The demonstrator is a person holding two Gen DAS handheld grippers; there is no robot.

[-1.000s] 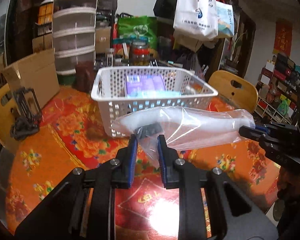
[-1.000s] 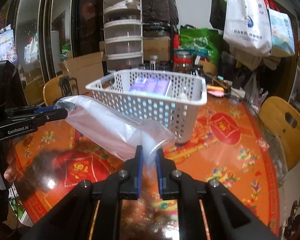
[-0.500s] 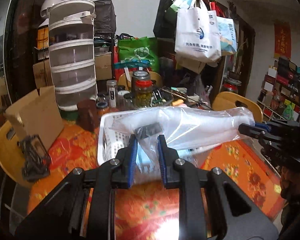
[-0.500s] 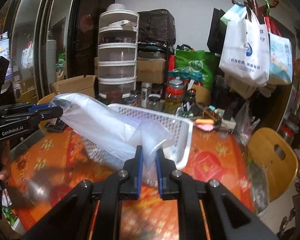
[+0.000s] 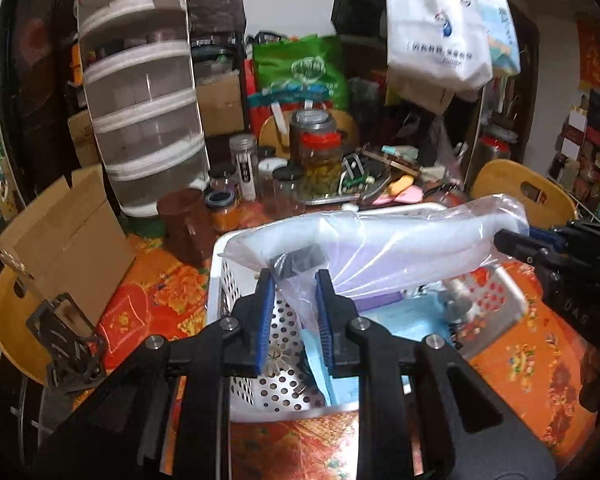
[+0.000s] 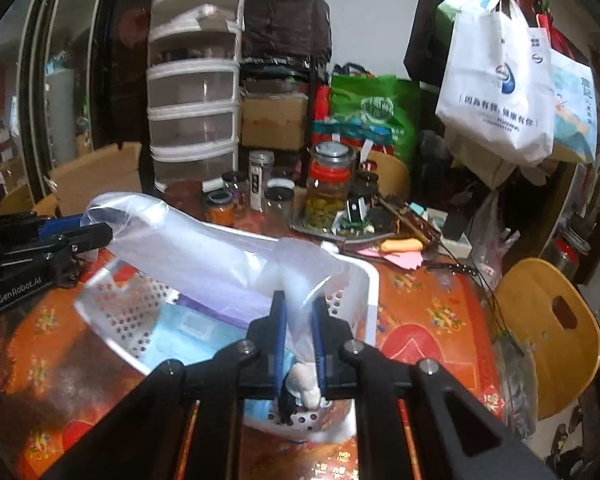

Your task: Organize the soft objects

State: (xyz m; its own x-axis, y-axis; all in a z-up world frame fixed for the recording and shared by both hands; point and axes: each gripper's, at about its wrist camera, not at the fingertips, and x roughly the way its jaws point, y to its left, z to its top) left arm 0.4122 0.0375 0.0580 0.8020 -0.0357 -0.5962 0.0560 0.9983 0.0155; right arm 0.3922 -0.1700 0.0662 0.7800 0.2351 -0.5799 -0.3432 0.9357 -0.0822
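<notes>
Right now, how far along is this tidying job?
Partly done: the white basket already holds purple and blue packs. In hand: a clear bag with something white inside, pinched at one end by the left gripper and at the other by the right gripper, hanging above the basket. Left: lower it in and let go. I see no other soft things waiting.

The clear plastic bag (image 5: 400, 252) covers much of the white basket (image 5: 236, 288), so the purple and blue packets beneath show only in part. What is rolled inside the bag is too hazy to name. The right gripper (image 5: 504, 240) runs off the frame edge. The drawer tower (image 5: 140, 92) is smeared with blur.
</notes>
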